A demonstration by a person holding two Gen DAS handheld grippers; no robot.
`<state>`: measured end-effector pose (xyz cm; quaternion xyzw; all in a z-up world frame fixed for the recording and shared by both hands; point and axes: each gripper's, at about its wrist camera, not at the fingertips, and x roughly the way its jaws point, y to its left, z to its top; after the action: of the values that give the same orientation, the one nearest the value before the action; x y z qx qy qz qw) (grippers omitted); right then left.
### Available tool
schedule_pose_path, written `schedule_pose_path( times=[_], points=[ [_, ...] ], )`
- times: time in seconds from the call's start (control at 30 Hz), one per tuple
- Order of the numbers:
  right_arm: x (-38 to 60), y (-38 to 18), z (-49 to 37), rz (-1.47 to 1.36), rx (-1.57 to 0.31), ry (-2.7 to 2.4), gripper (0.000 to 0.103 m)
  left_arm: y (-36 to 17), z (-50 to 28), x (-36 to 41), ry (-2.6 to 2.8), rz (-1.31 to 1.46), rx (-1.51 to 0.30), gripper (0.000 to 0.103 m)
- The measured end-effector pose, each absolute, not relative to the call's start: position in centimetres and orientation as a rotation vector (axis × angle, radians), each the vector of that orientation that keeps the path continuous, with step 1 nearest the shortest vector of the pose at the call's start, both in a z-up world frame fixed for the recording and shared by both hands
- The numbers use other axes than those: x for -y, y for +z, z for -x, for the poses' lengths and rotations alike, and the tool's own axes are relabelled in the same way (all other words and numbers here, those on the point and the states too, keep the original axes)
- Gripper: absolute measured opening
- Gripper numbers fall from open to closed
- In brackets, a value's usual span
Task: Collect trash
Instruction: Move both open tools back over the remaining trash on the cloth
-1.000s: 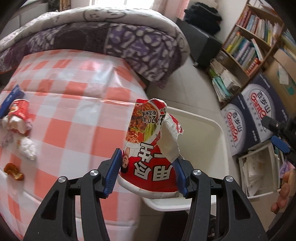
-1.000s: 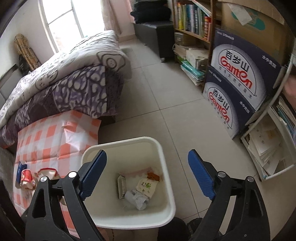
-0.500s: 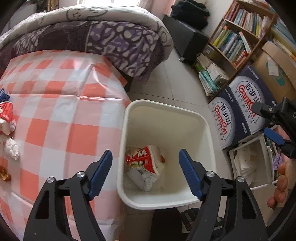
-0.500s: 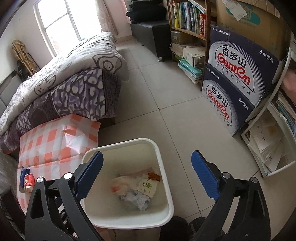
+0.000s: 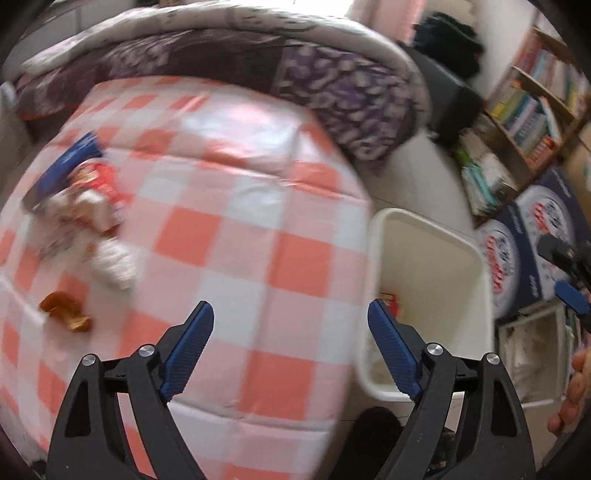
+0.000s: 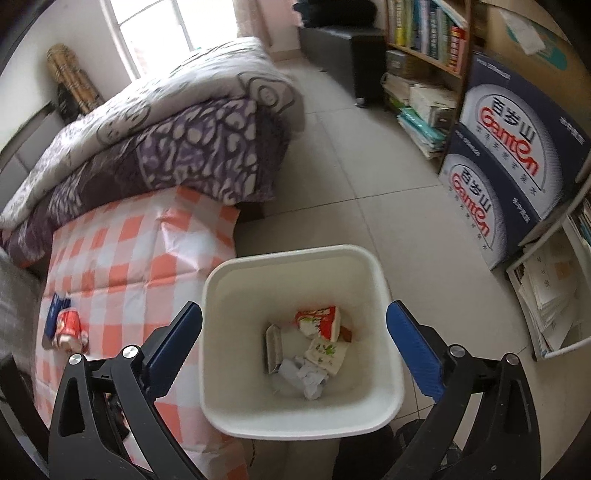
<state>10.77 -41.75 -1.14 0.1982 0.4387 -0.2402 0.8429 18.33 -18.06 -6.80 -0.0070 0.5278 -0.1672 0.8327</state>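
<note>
Bed (image 6: pixel 177 122): heaped with a purple-and-white patterned quilt, standing at the far edge of the table.

Table, checked orange-and-white cloth (image 5: pixel 236 236): its right edge runs just beside the bin. Left-wrist view is motion-blurred.

Two stacked dark-blue water cartons (image 6: pixel 517 147): on the tiled floor right of the bin, against the bookshelf (image 6: pixel 424 33).

White bin (image 6: pixel 295 421): square, rounded corners, on the floor at the table's right edge. Inside it: the crushed red instant-noodle cup (image 6: pixel 319 321) at the far side of the bin floor, a flattened small carton (image 6: pixel 273 349) to its left, a printed wrapper (image 6: pixel 327 350) and crumpled white tissue (image 6: pixel 304 378) nearer the front wall.

Left gripper (image 5: pixel 290 343): jaws spread wide, have just been opening, nothing between the pads. It hangs over the table's near right corner; right finger overlaps the bin's left wall in view.

Right gripper (image 6: pixel 293 350): jaws at full spread, have just been opening, empty. It is above the bin, one finger on each side of it in view, not touching the rim.

Litter left on the table, near its left edge: a red paper cup (image 5: pixel 98 181) on its side beside a dark-blue packet (image 5: pixel 66 166), white crumpled tissues (image 5: pixel 110 258) just nearer, and a small brown scrap (image 5: pixel 64 310) nearest the front edge.
</note>
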Motion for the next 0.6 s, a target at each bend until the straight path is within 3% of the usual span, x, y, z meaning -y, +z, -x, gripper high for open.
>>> schedule_pose_path(
  times=[0.6],
  points=[
    [34.0, -2.9, -15.0, -0.263, -1.027, -0.396, 0.096, -12.1, -23.2, 0.7, 0.281, 0.283, -1.238, 0.087]
  ],
)
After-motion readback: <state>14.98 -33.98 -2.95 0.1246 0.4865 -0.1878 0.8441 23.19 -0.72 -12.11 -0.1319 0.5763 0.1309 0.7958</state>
